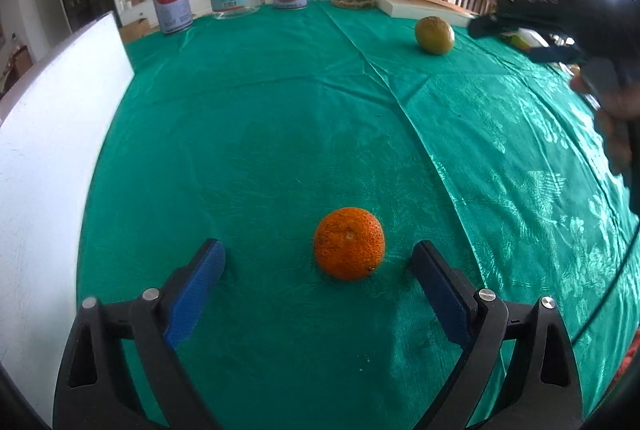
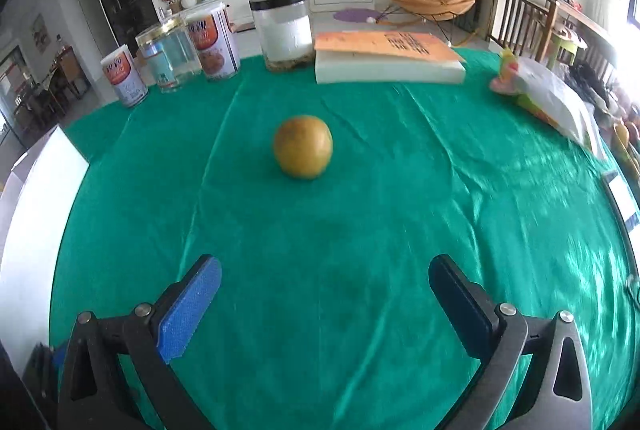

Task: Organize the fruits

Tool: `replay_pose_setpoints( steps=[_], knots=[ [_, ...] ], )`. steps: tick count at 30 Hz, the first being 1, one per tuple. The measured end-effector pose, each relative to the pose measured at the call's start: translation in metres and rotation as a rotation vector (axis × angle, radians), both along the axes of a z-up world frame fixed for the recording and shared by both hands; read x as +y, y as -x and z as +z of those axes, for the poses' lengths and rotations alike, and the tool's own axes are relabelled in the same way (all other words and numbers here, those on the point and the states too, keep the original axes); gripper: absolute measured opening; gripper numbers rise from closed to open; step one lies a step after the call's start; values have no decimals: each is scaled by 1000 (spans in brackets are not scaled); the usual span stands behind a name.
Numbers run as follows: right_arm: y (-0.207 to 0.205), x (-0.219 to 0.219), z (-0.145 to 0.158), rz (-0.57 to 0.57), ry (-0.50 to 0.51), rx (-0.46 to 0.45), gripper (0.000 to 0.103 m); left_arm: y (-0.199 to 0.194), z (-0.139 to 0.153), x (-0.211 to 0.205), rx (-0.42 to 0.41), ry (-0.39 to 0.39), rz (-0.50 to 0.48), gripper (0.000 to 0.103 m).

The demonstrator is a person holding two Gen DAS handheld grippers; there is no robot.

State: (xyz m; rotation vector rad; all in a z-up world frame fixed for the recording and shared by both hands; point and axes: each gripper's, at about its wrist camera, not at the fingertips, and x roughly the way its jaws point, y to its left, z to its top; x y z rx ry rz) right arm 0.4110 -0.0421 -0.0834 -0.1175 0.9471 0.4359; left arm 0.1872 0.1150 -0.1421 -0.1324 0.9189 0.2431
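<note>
An orange tangerine (image 1: 349, 243) rests on the green tablecloth (image 1: 280, 118) between the wide-apart blue pads of my left gripper (image 1: 320, 254); neither pad touches it. A yellow-green fruit (image 1: 434, 35) lies further back to the right. The right wrist view shows this fruit (image 2: 303, 146) at mid-table, well ahead of my right gripper (image 2: 326, 270), which stands open with nothing between its fingers. From the left wrist view, the right gripper's black body and the hand (image 1: 612, 102) that holds it show at the right edge.
Two printed cans (image 2: 212, 44), a clear jar (image 2: 170, 56) and a black-lidded jar (image 2: 285, 28) line the far edge. A thick orange-covered book (image 2: 388, 56) lies beside them. A plastic bag (image 2: 552, 94) sits at the right. A white board (image 1: 44, 158) stands at the left.
</note>
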Motion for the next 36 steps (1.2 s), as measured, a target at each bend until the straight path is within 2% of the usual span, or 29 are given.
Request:
replay_pose_setpoints(
  steps=[2,5,6,7,8,12,16,17,18,19,25,29,33,35,36],
  knots=[
    [-27,17,-5,-9,-19,22,102,0,0,0,0,0,0,96],
    [-58,34,-24,-24,-28,91,90,0,0,0,0,-1,1,96],
    [-64,38,-32,-25,-19,117,79,0,0,0,1,-1,2,96],
    [-67,40,-38,-26,-13,137,61,0,0,0,1,-1,2,96],
    [-67,40,-42,-32,-14,137,51,0,0,0,1,-1,2,96],
    [-42,21,-34,-28,-88,72,48,0,0,0,1,0,1,97],
    [8,-13,-23,-4,-141,51,45,0,0,0,1,-1,1,97],
    [24,-23,-20,8,-156,49,42,0,0,0,1,-1,1,97],
    [40,-33,-17,20,-166,41,35,0,0,0,1,-1,1,97],
    [56,-42,-14,30,-161,37,23,0,0,0,1,-1,2,97],
    [123,-83,-19,88,-94,71,22,0,0,0,1,-1,2,97],
    [139,-101,-18,87,-96,102,23,0,0,0,1,0,2,97],
    [146,-100,-7,104,-83,85,23,0,0,0,1,-1,2,97],
    [145,-96,1,107,-79,67,29,0,0,0,1,-1,2,97],
    [143,-93,4,98,-64,57,45,0,0,0,1,0,2,97]
  ],
)
